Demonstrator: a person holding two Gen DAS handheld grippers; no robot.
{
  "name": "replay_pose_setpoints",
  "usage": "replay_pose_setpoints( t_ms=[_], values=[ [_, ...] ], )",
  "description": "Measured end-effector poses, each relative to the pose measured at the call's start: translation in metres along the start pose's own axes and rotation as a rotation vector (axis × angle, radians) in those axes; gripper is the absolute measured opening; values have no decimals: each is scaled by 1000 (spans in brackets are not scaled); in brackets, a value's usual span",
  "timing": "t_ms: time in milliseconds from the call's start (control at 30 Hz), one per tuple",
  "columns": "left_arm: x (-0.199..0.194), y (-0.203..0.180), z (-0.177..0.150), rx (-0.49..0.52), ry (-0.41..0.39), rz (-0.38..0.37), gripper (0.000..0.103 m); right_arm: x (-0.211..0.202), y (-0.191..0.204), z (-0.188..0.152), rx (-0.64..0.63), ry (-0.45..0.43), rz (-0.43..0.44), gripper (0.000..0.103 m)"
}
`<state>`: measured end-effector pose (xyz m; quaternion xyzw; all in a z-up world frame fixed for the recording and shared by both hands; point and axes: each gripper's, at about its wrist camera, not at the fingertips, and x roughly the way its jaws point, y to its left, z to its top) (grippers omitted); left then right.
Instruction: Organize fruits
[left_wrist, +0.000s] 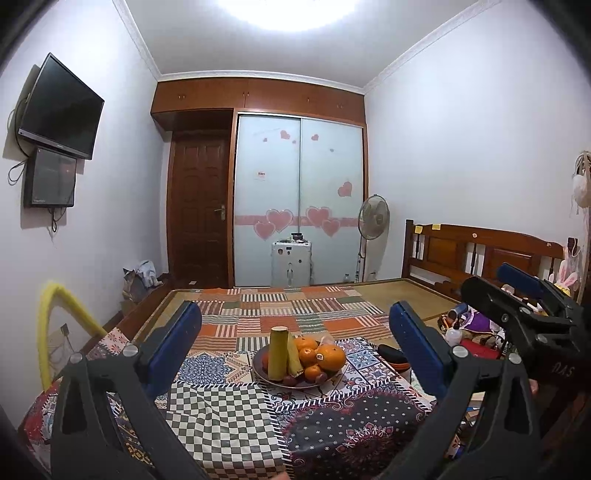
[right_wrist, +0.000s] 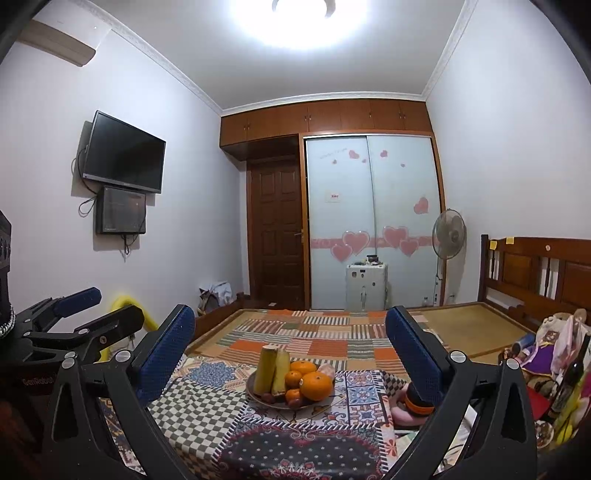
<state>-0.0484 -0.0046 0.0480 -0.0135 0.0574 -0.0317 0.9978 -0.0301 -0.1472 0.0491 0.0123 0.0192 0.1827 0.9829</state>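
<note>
left tongs (left_wrist: 295, 347): wide open, empty | right tongs (right_wrist: 290, 345): wide open, empty | plate (left_wrist: 258, 369) on patterned cloth (left_wrist: 221, 413): oranges (left_wrist: 330, 356), two yellow-green stalks (left_wrist: 279, 352), all touching

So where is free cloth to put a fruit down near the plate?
Free: the green-and-white checked cloth patch in front-left of the round fruit plate, and the dark flowered patch in front. Crowded: right of the plate, by the orange-and-black object.
</note>
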Motion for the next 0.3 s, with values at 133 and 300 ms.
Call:
replay_pose_setpoints(
  t_ms=[133, 300],
  values=[
    [0, -1, -1, 7, 1, -3, 103, 1, 0, 0, 0, 1, -1, 103],
    [-1, -2, -1, 9, -1, -2, 103, 2, 1, -1, 3, 3, 0, 103]
  ],
)
